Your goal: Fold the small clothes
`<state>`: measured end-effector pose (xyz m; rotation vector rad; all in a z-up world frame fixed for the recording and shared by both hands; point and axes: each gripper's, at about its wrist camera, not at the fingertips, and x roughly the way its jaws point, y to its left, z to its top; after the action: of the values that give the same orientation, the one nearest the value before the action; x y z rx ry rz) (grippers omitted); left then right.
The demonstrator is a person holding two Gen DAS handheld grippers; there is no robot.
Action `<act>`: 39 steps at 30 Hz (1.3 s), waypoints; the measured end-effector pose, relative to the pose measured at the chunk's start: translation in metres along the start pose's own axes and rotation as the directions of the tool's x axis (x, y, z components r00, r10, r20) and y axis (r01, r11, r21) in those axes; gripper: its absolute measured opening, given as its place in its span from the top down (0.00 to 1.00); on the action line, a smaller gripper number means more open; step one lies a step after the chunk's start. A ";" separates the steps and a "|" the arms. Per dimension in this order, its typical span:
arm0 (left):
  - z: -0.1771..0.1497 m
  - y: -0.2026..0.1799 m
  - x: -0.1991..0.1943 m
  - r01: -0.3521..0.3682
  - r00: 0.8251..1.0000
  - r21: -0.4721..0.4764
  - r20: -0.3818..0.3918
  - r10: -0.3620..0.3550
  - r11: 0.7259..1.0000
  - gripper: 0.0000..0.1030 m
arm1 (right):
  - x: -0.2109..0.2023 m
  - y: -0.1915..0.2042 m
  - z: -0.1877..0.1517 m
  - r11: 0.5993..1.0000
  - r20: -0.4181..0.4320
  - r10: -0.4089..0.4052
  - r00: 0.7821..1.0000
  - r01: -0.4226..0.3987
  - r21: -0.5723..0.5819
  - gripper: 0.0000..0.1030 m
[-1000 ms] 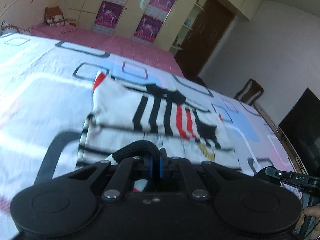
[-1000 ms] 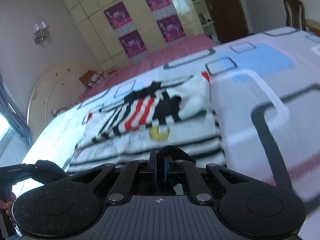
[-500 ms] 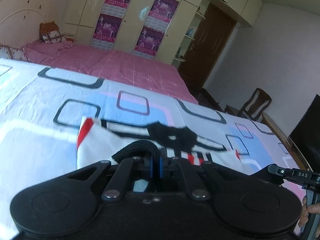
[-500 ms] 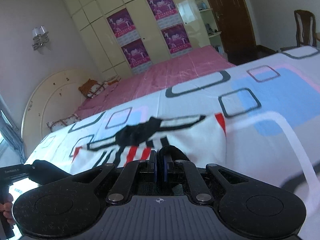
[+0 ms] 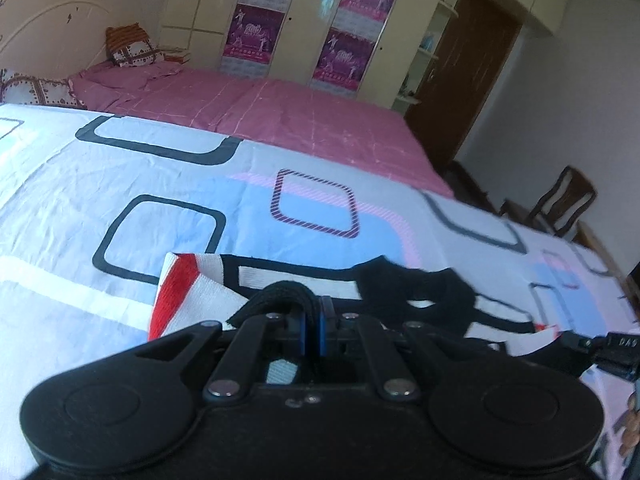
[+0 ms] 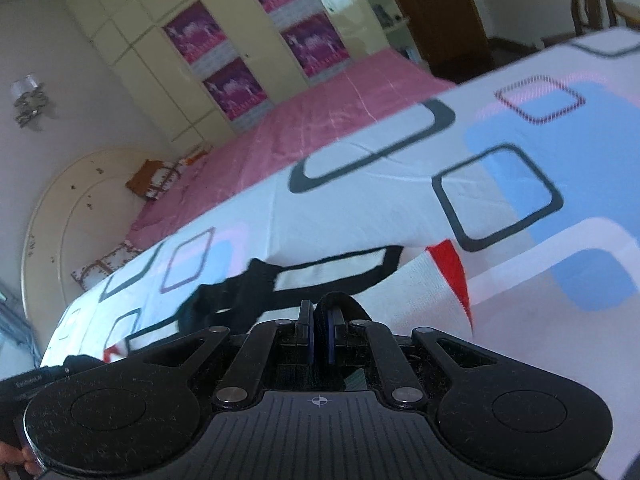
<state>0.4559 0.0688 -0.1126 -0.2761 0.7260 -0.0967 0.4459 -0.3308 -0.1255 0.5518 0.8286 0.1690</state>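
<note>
A small white garment [image 5: 208,300] with black bands and red corners lies on the patterned bedsheet [image 5: 120,184]. My left gripper [image 5: 313,312] is shut on its black hem, which loops over the fingertips. In the right wrist view the same garment [image 6: 424,280] spreads ahead, and my right gripper [image 6: 319,318] is shut on another part of the black hem. Most of the garment is hidden below both grippers. The right gripper's body [image 5: 608,346] shows at the right edge of the left wrist view, and the left gripper's body [image 6: 36,380] shows at the left edge of the right wrist view.
A pink bed cover [image 5: 260,108] lies beyond the patterned sheet, with pillows [image 5: 128,50] by a cream headboard [image 5: 52,12]. Wardrobes with purple posters [image 5: 256,24] line the far wall. A wooden chair [image 5: 564,204] and a dark door [image 5: 460,80] stand at the right.
Both grippers have carried the hem forward over the garment toward its far edge. The striped front seen earlier is now covered; only the top edge with the collar and red corners shows.
</note>
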 end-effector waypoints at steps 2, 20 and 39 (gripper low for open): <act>0.000 0.000 0.010 -0.016 1.000 0.000 -0.010 0.016 1.000 0.94 | 0.008 -0.004 0.003 1.000 -0.006 -0.006 1.000 0.007 0.012 0.95; 0.009 0.017 0.024 -0.111 0.993 -0.002 -0.047 0.111 0.994 0.37 | 0.020 -0.016 0.013 1.000 -0.003 -0.006 1.000 0.006 0.012 0.91; -0.004 0.009 0.045 -0.073 0.992 0.215 -0.088 0.093 0.974 0.38 | 0.041 0.009 0.000 0.967 -0.043 -0.054 0.998 0.041 -0.251 0.39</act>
<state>0.4861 0.0685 -0.1469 -0.0376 0.8167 -0.1076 0.4745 -0.3090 -0.1477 0.2914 0.8528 0.2402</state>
